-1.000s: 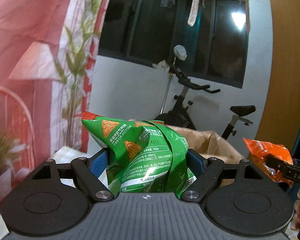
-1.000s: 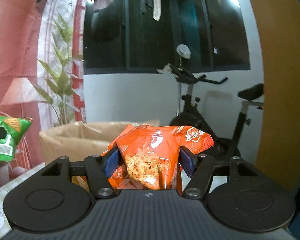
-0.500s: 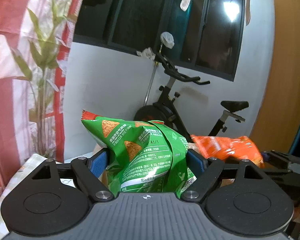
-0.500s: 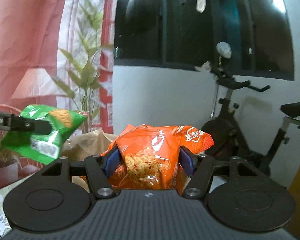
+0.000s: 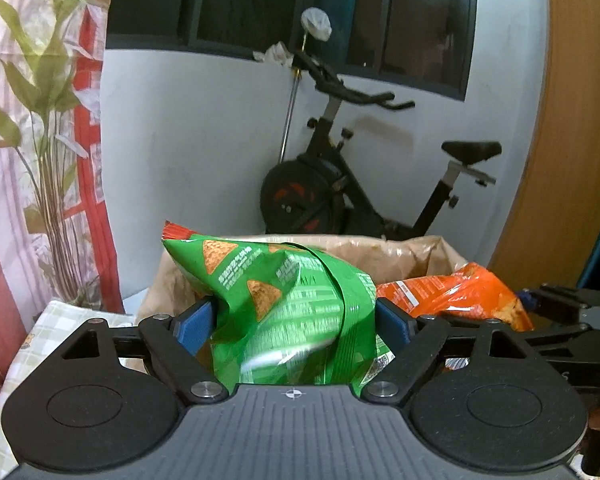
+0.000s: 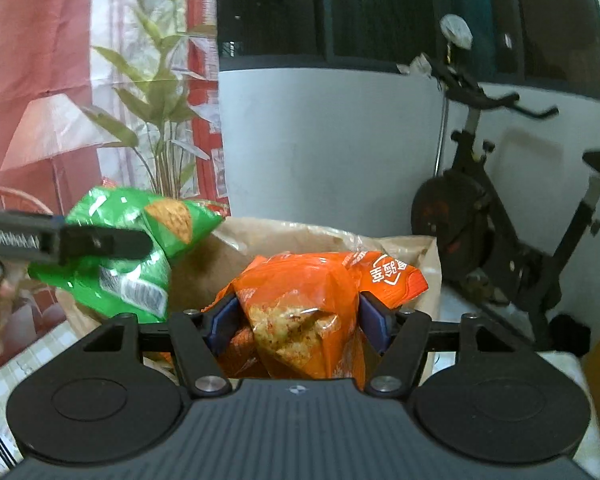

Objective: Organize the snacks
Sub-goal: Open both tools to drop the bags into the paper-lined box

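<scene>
My left gripper [image 5: 294, 320] is shut on a green chip bag [image 5: 284, 304], held over the open brown paper bag [image 5: 412, 248]. My right gripper [image 6: 296, 320] is shut on an orange chip bag [image 6: 300, 312], held just above the paper bag's opening [image 6: 292, 236]. In the right wrist view the green bag [image 6: 140, 240] hangs at the left with a left finger [image 6: 96, 242] across it. In the left wrist view the orange bag [image 5: 452, 296] lies to the right, over the paper bag's rim.
The paper bag stands on a table with a checked cloth [image 5: 60, 320]. An exercise bike [image 5: 340, 184] stands behind against the white wall. A red and white curtain with a leaf print [image 5: 40, 120] hangs at the left. A wooden panel [image 5: 572, 120] is at the right.
Both grippers have moved toward each other and down over the paper bag, each still holding its chip bag. The paper bag's opening now shows right under both bags.
</scene>
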A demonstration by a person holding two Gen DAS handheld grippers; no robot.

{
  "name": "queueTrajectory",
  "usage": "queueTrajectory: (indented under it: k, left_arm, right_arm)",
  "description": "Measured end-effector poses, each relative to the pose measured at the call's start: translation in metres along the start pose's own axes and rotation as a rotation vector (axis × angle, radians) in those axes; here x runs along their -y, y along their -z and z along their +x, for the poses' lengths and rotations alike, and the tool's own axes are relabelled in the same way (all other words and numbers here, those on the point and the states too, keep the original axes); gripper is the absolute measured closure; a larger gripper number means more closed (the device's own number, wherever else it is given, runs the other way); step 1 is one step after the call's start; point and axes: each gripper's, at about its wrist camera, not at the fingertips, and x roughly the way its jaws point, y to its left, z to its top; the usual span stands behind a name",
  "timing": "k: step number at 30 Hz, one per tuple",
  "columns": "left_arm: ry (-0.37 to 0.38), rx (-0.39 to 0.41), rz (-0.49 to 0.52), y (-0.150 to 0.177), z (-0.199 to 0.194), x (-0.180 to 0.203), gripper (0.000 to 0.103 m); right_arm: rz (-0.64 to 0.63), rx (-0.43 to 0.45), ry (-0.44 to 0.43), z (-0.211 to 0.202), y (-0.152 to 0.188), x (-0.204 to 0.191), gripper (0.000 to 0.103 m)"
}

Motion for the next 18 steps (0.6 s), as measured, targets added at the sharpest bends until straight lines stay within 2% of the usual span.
queueTrajectory:
  k: [3, 5, 7, 12, 18]
  left_arm:
    - [0.01, -0.018, -0.012, 0.001, 0.002, -0.003, 0.014]
    - [0.008, -0.019, -0.012, 0.001, 0.0, -0.005, 0.014]
    - [-0.001, -0.016, -0.01, 0.001, -0.003, -0.006, 0.011]
    - [-0.018, 0.004, -0.016, -0.001, -0.018, -0.006, 0.011]
    - [-0.082, 0.031, 0.021, -0.002, -0.045, 0.001, 0.011]
  right_arm:
    - [-0.002, -0.021, 0.012, 0.001, 0.001, 0.001, 0.031]
    - [-0.001, -0.04, 0.017, 0.0, 0.0, 0.0, 0.022]
    - [0.007, -0.035, 0.014, -0.004, 0.001, 0.001, 0.018]
    - [0.004, -0.043, 0.023, -0.011, 0.001, 0.0, 0.017]
    - [0.014, -0.039, 0.011, -0.029, 0.003, 0.0, 0.017]
